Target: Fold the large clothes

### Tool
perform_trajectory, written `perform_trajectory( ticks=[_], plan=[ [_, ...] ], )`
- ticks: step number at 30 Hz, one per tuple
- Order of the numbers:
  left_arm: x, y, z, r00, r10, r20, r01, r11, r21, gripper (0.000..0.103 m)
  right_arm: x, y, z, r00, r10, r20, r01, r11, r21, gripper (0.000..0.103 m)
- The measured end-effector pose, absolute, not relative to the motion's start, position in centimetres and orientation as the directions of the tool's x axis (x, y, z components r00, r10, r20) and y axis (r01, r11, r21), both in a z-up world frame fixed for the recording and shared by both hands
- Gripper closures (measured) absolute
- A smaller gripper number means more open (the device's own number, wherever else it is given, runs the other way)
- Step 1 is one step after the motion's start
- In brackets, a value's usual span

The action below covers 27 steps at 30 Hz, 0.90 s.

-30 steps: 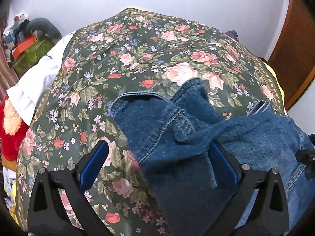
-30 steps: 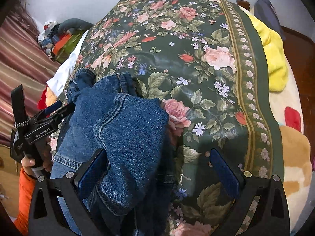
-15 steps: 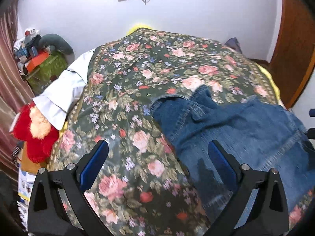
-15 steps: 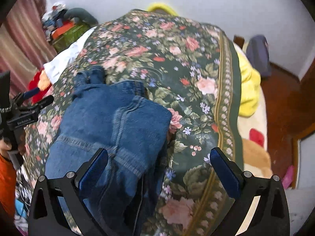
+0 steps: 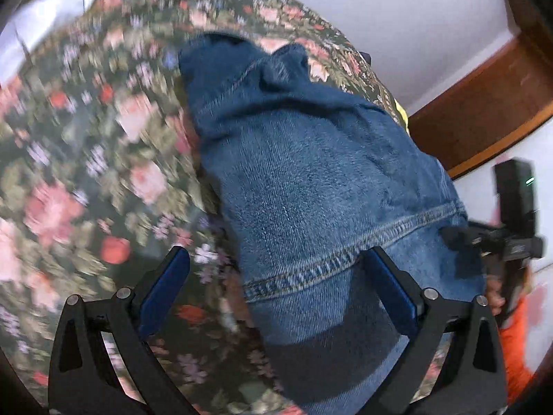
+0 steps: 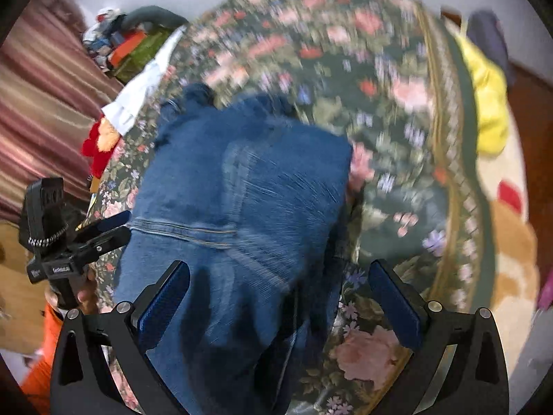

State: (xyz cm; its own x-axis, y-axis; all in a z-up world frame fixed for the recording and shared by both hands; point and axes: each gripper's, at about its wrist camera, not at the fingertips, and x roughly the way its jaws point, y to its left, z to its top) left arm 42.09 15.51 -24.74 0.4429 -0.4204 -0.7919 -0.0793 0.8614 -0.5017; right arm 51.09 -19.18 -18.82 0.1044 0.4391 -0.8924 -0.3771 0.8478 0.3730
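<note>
— What are your jaws doing right now?

— I'm holding the left gripper (image 5: 276, 287) with its jaws spread wide, nothing pinched between them. Its blue pads (image 5: 165, 290) are sitting apart, one over the floral cover and the other over denim. I'm holding the right gripper (image 6: 278, 294) the same way, jaws spread and pinching nothing.

— And the garment?

— The denim jacket (image 5: 311, 180) is lying bunched and partly folded on the floral bedspread (image 5: 86, 159). In the left wrist view a stitched seam is running across it just ahead of my left fingertips, and the cloth is passing under the gap between them. Whether the fingers are touching it, I can't tell. In the right wrist view the jacket is filling the left and middle of the picture, with the left-hand pad over denim and the other pad over the bedspread.

— What else are you seeing around it?

— I'm seeing each gripper from the other's camera: the left one is hovering at the jacket's left edge, held by a hand (image 6: 83, 294) with an orange sleeve (image 6: 45, 356) below it. Beyond the bed's right border a yellow cloth (image 6: 487, 97) is hanging down. On the left, a white sheet (image 6: 138, 83) and a red soft toy (image 6: 98, 141) are lying beside the striped curtain (image 6: 45, 103). Both views are blurring a good deal.
</note>
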Motion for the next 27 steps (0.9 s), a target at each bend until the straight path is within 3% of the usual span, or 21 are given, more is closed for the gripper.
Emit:
perform_trajectory(
  ticks=[6, 14, 18, 22, 25, 27],
  plan=[
    [44.7, 15.5, -28.0, 0.399, -0.532, -0.747, -0.154, 0.764, -0.626, 0.000, 53.3, -19.0, -22.3, -0.021, 0.547, -0.837, -0.307, 0.793, 0.526, 0.000],
    [47.3, 13.6, -29.5, 0.349, -0.622, -0.701, -0.143, 0.704, -0.696, 0.002, 54.6, -16.8, -24.3, -0.063, 0.541, -0.839, -0.317, 0.786, 0.531, 0.000],
    [47.6, 13.1, -28.2, 0.363, -0.605, -0.709, -0.127, 0.722, -0.681, 0.020, 54.6, -15.7, -24.4, -0.047, 0.524, -0.850, -0.313, 0.801, 0.511, 0.001],
    [46.4, 11.9, -25.3, 0.378, -0.555, -0.741, -0.068, 0.782, -0.620, 0.033, 53.9, -15.3, -23.5, -0.066, 0.531, -0.845, -0.300, 0.797, 0.525, 0.037],
    [45.4, 11.2, -22.7, 0.388, -0.542, -0.745, -0.026, 0.802, -0.597, 0.038, 52.3, -14.2, -21.5, -0.051, 0.513, -0.857, -0.340, 0.798, 0.498, 0.050],
    [44.7, 11.1, -20.8, 0.406, -0.529, -0.745, 0.004, 0.817, -0.577, 0.040, 51.0, -13.4, -20.1, -0.032, 0.496, -0.868, -0.375, 0.799, 0.470, 0.053]
  ],
)
